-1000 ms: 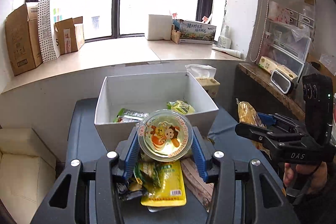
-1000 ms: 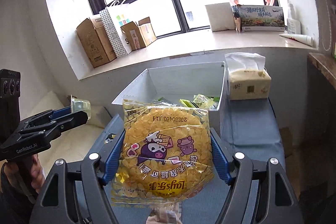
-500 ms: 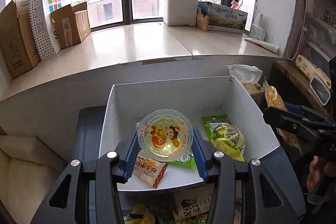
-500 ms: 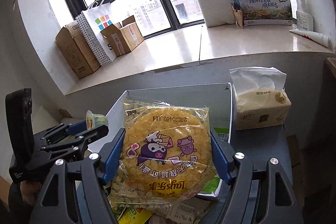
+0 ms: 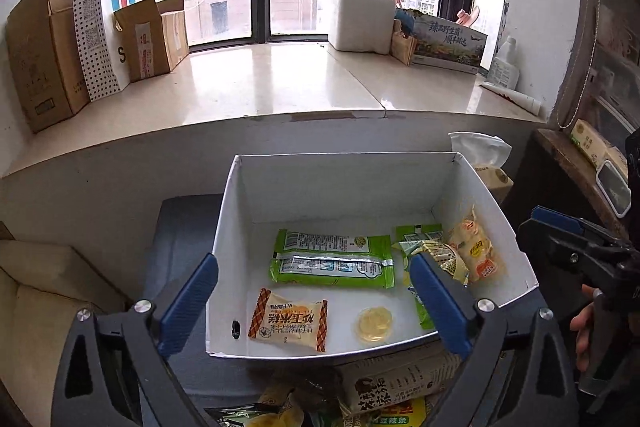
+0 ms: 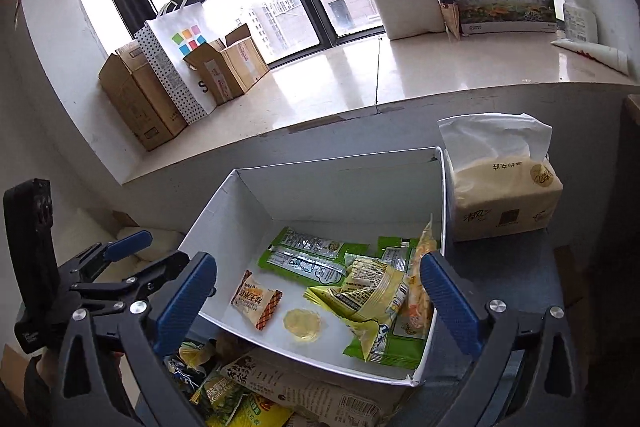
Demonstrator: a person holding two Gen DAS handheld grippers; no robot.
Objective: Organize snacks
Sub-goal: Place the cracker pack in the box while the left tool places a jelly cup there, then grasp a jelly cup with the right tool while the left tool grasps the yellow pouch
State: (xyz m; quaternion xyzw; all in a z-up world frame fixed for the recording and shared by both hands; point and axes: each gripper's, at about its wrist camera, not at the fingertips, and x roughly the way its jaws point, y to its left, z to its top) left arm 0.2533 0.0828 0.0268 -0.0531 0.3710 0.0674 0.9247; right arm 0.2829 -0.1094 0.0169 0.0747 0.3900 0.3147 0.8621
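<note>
Now both your left gripper (image 5: 314,301) and right gripper (image 6: 318,301) have just spread their fingers wide and empty above the white box (image 5: 484,187), the jelly cup (image 5: 375,324) lying inside.

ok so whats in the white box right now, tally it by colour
green packets: 2
yellow packets: 2
orange packet: 1
clear jelly cup: 1
total in the white box: 6

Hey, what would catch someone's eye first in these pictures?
The white box in the middle, holding snack packets: a long green packet at its centre, a small jelly cup near its front wall. Both the left gripper and the right gripper hover open over it, nothing between their blue pads.
</note>
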